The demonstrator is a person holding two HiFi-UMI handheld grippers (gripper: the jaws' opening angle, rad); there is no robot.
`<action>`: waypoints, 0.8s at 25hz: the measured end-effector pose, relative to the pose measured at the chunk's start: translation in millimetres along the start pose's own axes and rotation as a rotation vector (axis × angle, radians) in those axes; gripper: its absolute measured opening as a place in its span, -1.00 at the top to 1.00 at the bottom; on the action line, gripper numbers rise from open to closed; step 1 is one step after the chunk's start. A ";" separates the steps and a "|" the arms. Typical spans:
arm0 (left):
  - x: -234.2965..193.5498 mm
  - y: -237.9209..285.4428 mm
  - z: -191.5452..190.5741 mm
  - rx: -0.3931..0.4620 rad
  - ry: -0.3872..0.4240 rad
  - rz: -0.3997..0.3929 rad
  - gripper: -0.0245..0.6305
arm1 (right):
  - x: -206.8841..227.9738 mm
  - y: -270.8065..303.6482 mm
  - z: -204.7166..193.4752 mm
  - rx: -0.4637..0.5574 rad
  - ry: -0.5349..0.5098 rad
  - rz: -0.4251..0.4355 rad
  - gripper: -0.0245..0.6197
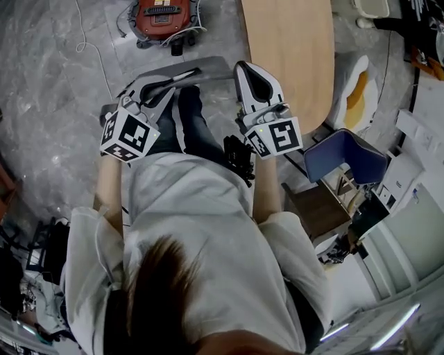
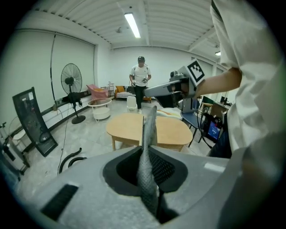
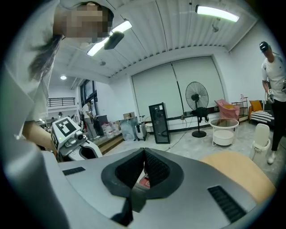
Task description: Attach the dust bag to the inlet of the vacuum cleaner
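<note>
The red vacuum cleaner [image 1: 163,17] sits on the grey floor ahead of me. My left gripper [image 1: 186,75] is shut on the grey dust bag [image 1: 208,68], a flat sheet that reaches toward my right gripper [image 1: 243,66]. In the left gripper view the bag [image 2: 148,129] stands edge-on as a thin grey strip pinched between the pads of the left gripper [image 2: 146,154]. The right gripper [image 3: 144,154] is shut with its pads together and nothing between them. Both grippers are held in front of my body, apart from the vacuum cleaner.
A wooden oval table [image 1: 291,55] stands just right of the grippers, with a blue chair [image 1: 343,156] beside it. A standing fan [image 2: 71,82], a black hose [image 2: 71,159] on the floor and another person [image 2: 140,76] are farther off.
</note>
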State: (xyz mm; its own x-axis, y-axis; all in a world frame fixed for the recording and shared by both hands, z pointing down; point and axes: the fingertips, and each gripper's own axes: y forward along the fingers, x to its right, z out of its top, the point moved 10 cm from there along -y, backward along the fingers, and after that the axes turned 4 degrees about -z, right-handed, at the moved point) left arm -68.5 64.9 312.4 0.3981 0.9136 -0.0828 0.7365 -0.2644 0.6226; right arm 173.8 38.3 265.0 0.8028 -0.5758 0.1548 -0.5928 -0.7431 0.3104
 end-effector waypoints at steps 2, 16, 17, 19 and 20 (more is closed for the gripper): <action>-0.1 11.5 -11.3 -0.027 0.014 0.004 0.81 | -0.4 6.1 -9.3 -0.006 0.006 0.052 0.89; -7.4 93.6 -84.5 -0.107 0.082 -0.027 0.81 | -9.7 77.8 -111.0 -0.400 -0.431 0.513 0.33; -10.0 99.0 -90.7 -0.111 0.082 -0.033 0.81 | -9.1 83.9 -120.2 -0.424 -0.458 0.531 0.33; -16.3 108.9 -103.3 -0.118 0.080 -0.047 0.81 | -8.7 94.8 -137.8 -0.466 -0.498 0.561 0.33; -19.3 112.9 -109.4 -0.121 0.077 -0.056 0.81 | -9.3 99.2 -146.4 -0.485 -0.519 0.572 0.33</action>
State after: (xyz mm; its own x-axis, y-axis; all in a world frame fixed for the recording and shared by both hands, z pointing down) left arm -52.9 51.2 469.4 0.3121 0.9479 -0.0632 0.6833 -0.1777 0.7082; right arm 116.8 19.9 431.7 0.1950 -0.9808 0.0013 -0.7057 -0.1394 0.6946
